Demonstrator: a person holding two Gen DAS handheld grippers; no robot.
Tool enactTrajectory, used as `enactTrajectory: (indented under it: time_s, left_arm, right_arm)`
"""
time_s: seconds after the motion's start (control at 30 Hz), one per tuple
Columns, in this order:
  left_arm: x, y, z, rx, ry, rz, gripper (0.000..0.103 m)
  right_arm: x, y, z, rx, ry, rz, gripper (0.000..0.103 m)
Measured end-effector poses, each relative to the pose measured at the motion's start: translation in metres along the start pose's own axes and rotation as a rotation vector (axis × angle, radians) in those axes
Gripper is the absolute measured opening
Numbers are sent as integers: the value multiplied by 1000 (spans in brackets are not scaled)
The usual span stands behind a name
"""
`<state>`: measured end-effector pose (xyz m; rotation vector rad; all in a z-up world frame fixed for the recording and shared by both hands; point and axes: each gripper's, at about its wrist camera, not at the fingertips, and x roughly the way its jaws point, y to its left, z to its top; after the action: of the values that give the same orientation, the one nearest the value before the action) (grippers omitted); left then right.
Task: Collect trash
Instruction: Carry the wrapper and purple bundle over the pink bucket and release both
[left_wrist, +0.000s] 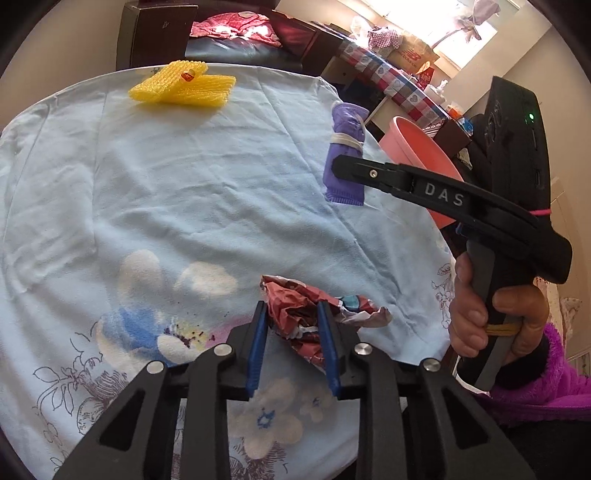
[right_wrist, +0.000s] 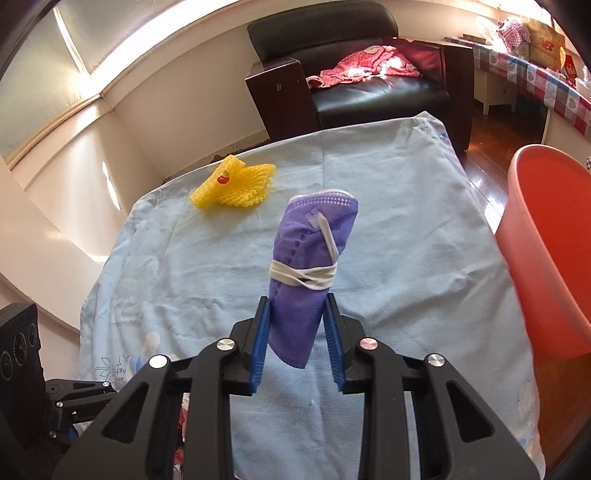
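Note:
My left gripper is shut on a crumpled red wrapper, held just above the pale blue floral cloth. My right gripper is shut on a rolled purple face mask bound with its white straps, held up above the cloth; the mask also shows in the left wrist view, pinched by the right gripper's fingers. A yellow foam fruit net with a small orange sticker lies at the far side of the cloth, and shows in the right wrist view.
A salmon-pink bucket stands off the cloth's right edge, also in the left wrist view. A dark armchair with red clothing stands beyond the cloth. A checked-cloth table with clutter is at the back right.

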<state>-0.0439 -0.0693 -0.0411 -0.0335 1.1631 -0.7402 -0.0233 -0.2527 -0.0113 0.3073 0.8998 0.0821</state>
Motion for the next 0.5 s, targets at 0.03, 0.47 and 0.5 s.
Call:
enactTrajectory:
  time_s: [0.03,0.47,0.5]
  left_arm:
    - [-2,-2,3,1,-10,4,21]
    - [-30,-62,65,135,-239,24,20]
    - [-29,-69,71,151,-252,20,20]
  right_arm:
    - [-4,-3,0,2,-8,-2,29]
    - [-64,-65,4,94,-145,-83,29]
    - [-69,-73,5,110,-158,-95,29]
